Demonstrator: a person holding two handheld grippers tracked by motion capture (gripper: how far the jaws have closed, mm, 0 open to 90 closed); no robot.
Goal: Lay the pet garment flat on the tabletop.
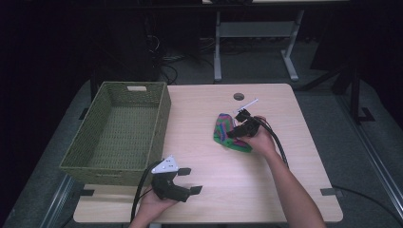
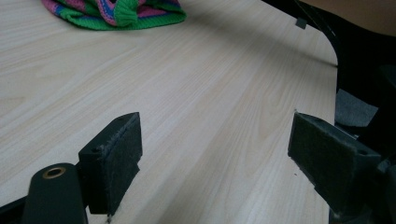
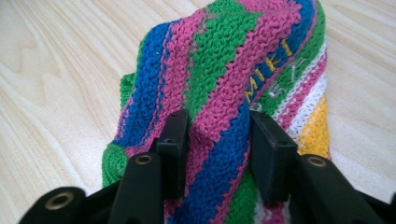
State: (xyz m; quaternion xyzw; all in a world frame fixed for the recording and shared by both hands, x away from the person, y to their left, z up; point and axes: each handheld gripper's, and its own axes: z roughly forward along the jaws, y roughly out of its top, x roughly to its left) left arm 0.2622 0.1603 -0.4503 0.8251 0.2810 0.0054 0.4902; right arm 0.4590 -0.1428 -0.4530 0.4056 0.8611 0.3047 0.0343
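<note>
A striped knitted hat lies on the tabletop, a little right of the middle and well to the right of the basket. It is a bright thing, bands of green, pink and blue, with white and yellow stripes and some stitched lettering toward one side that shows in the right gripper view.

The right tool is down on the right-hand edge of the hat, the person's hand wrapped behind it and a cable trailing back along the forearm. In the right gripper view its two black jaws stand on either side of a raised fold of the knit, a pink and blue ridge pinched up between the pads. The fabric bulges where the pads meet it, so the tool is gripping the hat, with the jaws only partly drawn in because the fold fills the gap.

The left tool sits low near the front edge of the tabletop, just in front of the basket's near right corner and well apart from the hat. Its jaws are spread wide with nothing between them but bare wood, as the left gripper view makes plain; the hat shows there far off at the top edge. The grey three-cornered plate rides on top of it.

The basket is a green woven one, rectangular, set along the left side of the tabletop with its left part overhanging the edge.
</note>
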